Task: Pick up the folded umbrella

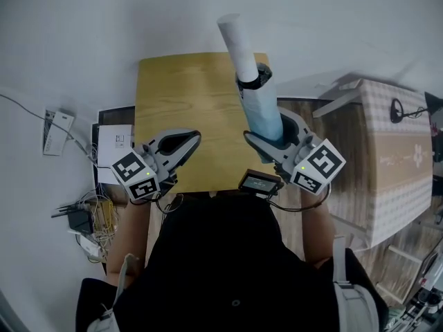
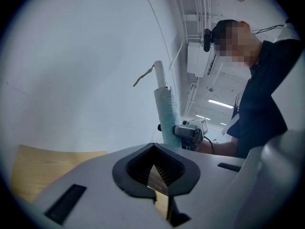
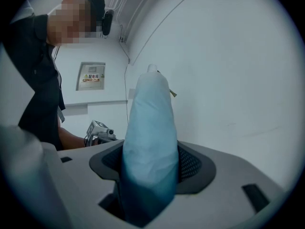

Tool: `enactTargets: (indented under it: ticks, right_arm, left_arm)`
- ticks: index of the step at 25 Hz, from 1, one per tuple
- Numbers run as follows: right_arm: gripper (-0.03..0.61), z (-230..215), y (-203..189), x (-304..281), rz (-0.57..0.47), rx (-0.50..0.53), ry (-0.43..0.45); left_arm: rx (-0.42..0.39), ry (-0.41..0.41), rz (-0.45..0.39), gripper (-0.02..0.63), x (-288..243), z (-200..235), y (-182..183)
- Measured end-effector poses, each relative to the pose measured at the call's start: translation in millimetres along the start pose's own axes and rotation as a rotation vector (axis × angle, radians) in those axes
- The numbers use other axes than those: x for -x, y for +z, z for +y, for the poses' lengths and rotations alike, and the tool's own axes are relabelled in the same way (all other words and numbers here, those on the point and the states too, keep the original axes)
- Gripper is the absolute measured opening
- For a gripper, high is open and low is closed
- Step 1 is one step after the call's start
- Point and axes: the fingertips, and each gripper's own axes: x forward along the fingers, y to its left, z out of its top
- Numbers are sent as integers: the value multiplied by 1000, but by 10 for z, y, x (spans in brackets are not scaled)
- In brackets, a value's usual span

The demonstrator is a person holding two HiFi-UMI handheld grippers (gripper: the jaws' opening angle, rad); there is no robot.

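The folded umbrella [image 1: 261, 106] is pale blue with a white upper end and a black band, and it stands nearly upright above the right side of the wooden table [image 1: 176, 95]. My right gripper [image 1: 271, 142] is shut on its lower part; in the right gripper view the blue fabric [image 3: 150, 142] fills the gap between the pads. My left gripper [image 1: 185, 142] hovers over the table's near left part, jaws together with nothing between them. The left gripper view shows its own shut jaws [image 2: 155, 173] and, beyond them, the umbrella [image 2: 166, 113] held up in the air.
A white wall is behind the table. On the floor to the left lie a power strip [image 1: 57, 130], a white box [image 1: 114, 144] and tangled cables [image 1: 86, 216]. A large box with a checked cover [image 1: 394, 161] stands at the right. The person's torso is at the near edge.
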Motion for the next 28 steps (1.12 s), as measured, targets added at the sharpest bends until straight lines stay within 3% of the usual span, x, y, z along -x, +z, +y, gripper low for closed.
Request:
enactTargets:
  ticks: [28]
  right_arm:
    - [301,-160,-282,116,-55,-40,37]
  left_arm:
    - [10,72,-19,11,-60,-107,-175]
